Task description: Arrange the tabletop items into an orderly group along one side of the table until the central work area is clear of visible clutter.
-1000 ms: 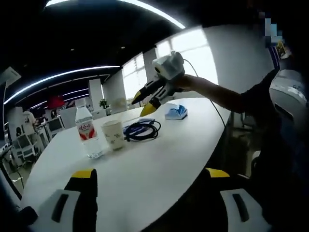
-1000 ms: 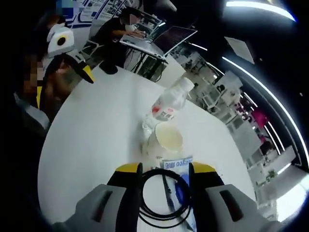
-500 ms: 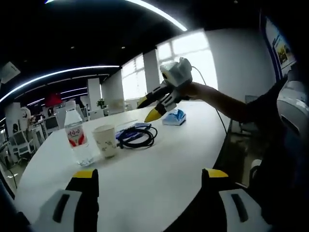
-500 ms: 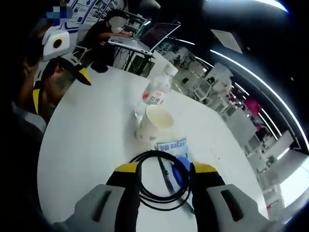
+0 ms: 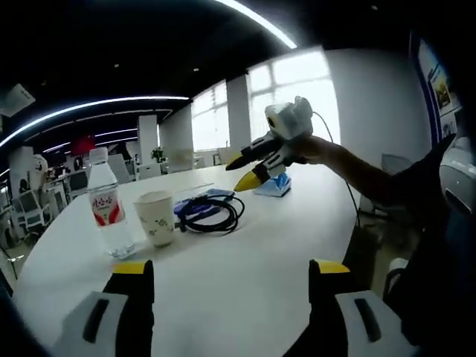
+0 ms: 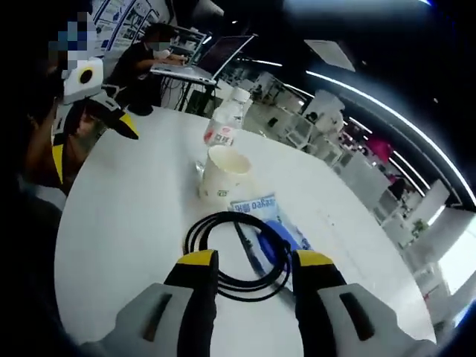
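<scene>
Left gripper [image 5: 227,286]: low over the near edge of the white table [image 5: 245,253], jaws spread wide with nothing between them, well short of the paper cup.
Right gripper [image 6: 248,269]: held above the table, jaws apart and holding nothing, tips just over the near loop of the black cable coil [image 6: 238,253]; from the left gripper view it [image 5: 249,171] hangs in the air on a person's outstretched arm, past the cup.
Black cable coil: flat on the table, just beside the paper cup, on top of a blue flat packet [image 6: 277,236].
Paper cup [image 5: 155,218]: upright, open top, the middle of the cluster.
Water bottle [image 5: 106,210]: upright, red label, just beside the cup on the side away from the coil.
Blue-and-white pack [image 5: 272,185]: farther along the table than the cup, beyond the coil.
Background: a person at a laptop [image 6: 212,56], far beyond the cup.
</scene>
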`<state>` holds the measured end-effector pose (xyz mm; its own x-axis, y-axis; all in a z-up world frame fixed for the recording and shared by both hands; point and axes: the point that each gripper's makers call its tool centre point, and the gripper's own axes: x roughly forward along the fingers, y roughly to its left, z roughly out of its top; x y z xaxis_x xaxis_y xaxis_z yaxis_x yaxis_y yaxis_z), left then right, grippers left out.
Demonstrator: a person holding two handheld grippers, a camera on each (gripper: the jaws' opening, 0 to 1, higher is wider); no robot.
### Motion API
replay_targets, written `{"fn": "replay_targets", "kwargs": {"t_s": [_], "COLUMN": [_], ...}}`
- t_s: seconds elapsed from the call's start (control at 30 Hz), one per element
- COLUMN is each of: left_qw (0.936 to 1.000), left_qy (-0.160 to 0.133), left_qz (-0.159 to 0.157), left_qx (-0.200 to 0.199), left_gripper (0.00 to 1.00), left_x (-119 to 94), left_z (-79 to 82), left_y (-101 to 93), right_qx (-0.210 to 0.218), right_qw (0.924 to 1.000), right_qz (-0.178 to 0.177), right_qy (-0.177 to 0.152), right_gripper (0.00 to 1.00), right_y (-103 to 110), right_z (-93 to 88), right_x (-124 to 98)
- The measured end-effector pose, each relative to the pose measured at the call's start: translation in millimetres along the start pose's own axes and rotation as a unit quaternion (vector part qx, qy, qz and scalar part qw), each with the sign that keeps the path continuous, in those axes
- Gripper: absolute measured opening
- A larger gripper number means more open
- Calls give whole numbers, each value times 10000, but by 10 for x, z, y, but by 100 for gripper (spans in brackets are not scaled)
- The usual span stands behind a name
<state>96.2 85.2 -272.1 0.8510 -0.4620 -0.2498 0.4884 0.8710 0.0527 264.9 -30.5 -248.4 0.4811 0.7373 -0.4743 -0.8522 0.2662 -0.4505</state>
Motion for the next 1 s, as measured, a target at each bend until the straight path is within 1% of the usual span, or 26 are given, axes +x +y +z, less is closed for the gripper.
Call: {"fn": "replay_targets", "kwargs": {"t_s": [0.07, 0.17, 0.23, 0.33, 0.43, 0.57, 0.7, 0.83, 1.0], "left_qw": [10000, 9999, 9999, 9998, 9997, 9997, 9997, 9995, 9994], "left_qy": [-44, -63, -96, -120, -137, -137, -123, -120, -90], "left_qz": [-22, -1, 3, -34, -50, -97, -109, -94, -160], "left_qx": [-36, -84, -124, -159, -187, -195, -182, -265, -308], "left_gripper": [85, 85, 84, 83, 82, 81, 81, 80, 80], "left_x": [48, 119, 165, 216, 294, 375, 430, 502, 597], "left_z": [22, 49, 72, 98, 131, 162, 170, 173, 184], "left_y": [-16, -15, -13, -32, -43, -69, -71, -51, -69], "right_qx": [129, 219, 390, 489, 785, 1051, 1031, 1066, 1181], "right_qw": [9999, 9997, 9991, 9986, 9963, 9934, 9935, 9931, 9920], "right_qz": [16, -36, -70, -122, -209, -184, -201, -194, -215], "right_qy": [-43, -92, -166, -185, -295, -430, -429, -444, -388], "right_gripper": [37, 37, 37, 36, 35, 34, 34, 34, 34], "right_y": [-5, -22, -33, -41, -82, -119, -147, -170, -196], "right_z": [-53, -101, -143, -196, -233, -259, -261, -268, -349], "right_x": [-9, -24, -30, -28, -21, -14, -4, 1, 46]}}
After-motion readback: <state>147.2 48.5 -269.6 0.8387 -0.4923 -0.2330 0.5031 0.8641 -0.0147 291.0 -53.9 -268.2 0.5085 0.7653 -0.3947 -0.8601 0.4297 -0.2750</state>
